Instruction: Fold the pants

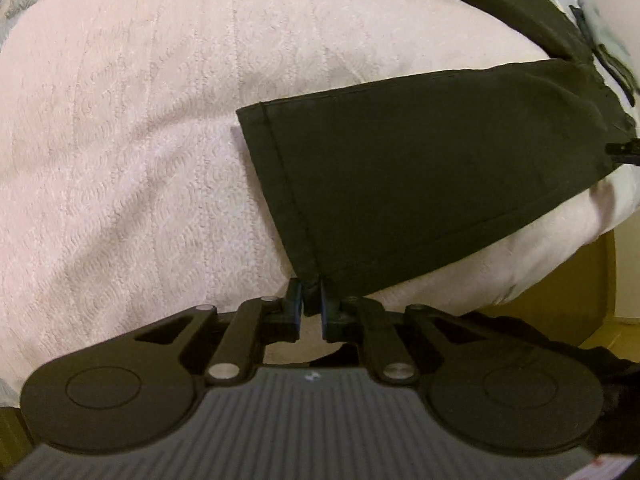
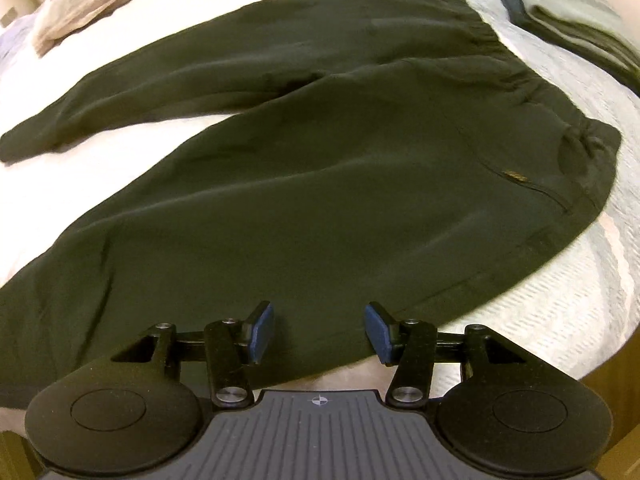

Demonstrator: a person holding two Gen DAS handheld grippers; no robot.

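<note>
Dark olive-black pants [image 2: 320, 152] lie spread flat on a bed [image 2: 560, 312] covered with a pale quilted blanket, both legs running away from the waistband and parting into a narrow V. The waistband (gathered, with a drawstring knot) sits toward the bed's far right side, near a stack of folded clothes [image 2: 568, 20]; the nearer leg runs along the bed's near edge.

In the left wrist view, the left claw [image 1: 313, 300] is pinched tight on the near corner of a leg's hem [image 1: 280, 184], its dark fingers closed against the stitched fabric. That hem end lies over a pink fleecy blanket [image 1: 140, 140].

The right claw [image 2: 319, 330] hovers just above the nearer leg at the bed's near edge, its blue pads [image 2: 262, 332] set wide apart with nothing between them but cloth below
</note>
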